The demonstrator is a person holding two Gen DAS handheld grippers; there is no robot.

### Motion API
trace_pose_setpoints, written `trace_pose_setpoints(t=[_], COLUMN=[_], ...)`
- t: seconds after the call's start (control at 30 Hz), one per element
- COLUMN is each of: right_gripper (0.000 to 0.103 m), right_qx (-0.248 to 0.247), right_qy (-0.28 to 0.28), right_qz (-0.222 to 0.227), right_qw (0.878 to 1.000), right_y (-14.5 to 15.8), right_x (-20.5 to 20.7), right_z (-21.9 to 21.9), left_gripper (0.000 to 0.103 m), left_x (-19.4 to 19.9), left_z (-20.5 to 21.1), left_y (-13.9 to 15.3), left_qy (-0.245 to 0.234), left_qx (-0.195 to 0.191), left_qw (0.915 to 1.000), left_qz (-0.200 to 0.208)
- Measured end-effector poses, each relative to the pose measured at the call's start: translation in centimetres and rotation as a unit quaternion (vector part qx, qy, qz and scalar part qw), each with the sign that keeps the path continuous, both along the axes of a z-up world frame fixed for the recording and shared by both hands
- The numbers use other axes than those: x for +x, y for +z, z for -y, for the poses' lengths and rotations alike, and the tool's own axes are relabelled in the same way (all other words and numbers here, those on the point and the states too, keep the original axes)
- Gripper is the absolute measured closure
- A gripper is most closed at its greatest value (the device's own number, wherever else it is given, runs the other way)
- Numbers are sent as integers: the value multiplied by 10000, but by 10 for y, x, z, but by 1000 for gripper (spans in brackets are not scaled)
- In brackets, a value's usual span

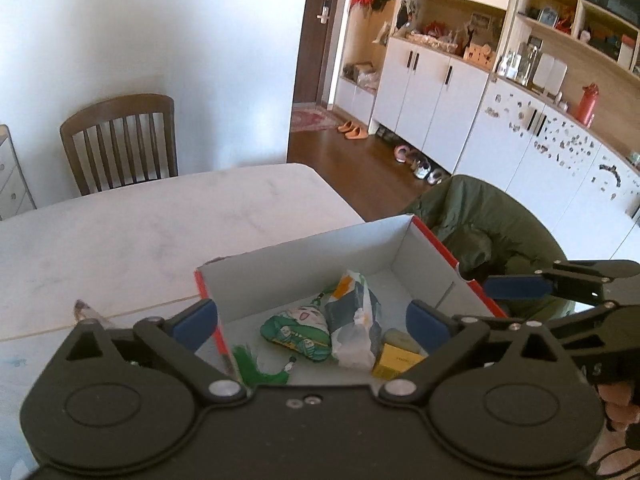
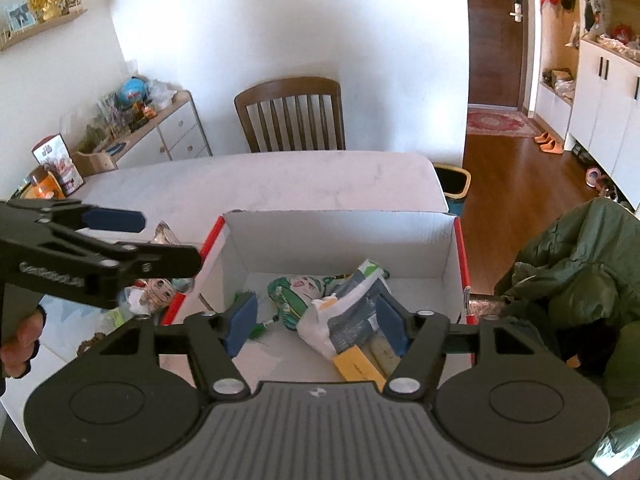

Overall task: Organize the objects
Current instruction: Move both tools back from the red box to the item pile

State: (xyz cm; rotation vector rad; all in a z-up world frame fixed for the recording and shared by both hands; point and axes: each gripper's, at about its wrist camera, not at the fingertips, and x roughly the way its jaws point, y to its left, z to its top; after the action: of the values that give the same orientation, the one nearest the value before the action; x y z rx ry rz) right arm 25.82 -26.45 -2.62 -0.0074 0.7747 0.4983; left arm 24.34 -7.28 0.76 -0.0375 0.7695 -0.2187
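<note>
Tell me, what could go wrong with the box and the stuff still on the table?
1. The box sits near the table edge beside the green jacket; a bump from the open right gripper might push it off.
2. The small packets outside the box lie partly under the open left gripper and could be missed or knocked.
</note>
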Motion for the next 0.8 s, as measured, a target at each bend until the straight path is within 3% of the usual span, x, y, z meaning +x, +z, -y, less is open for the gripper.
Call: trace_pose_setpoints(t=[0.23,0.8], right_gripper=[23,19], right_qx=[113,215], right_qy=[-128,-146], right_qz=[231,348], right_qw=[9996,9991], right_y=[13,19], right_x=[-21,-56], right_z=[-21,-96], left_gripper=[1,0], left_x=[-26,-85], left_z=[-35,-128], left_y=[11,9], left_qy=[149,363], left_qx=[-43,-294], left_qw=[9996,9959], left_qz=[246,778])
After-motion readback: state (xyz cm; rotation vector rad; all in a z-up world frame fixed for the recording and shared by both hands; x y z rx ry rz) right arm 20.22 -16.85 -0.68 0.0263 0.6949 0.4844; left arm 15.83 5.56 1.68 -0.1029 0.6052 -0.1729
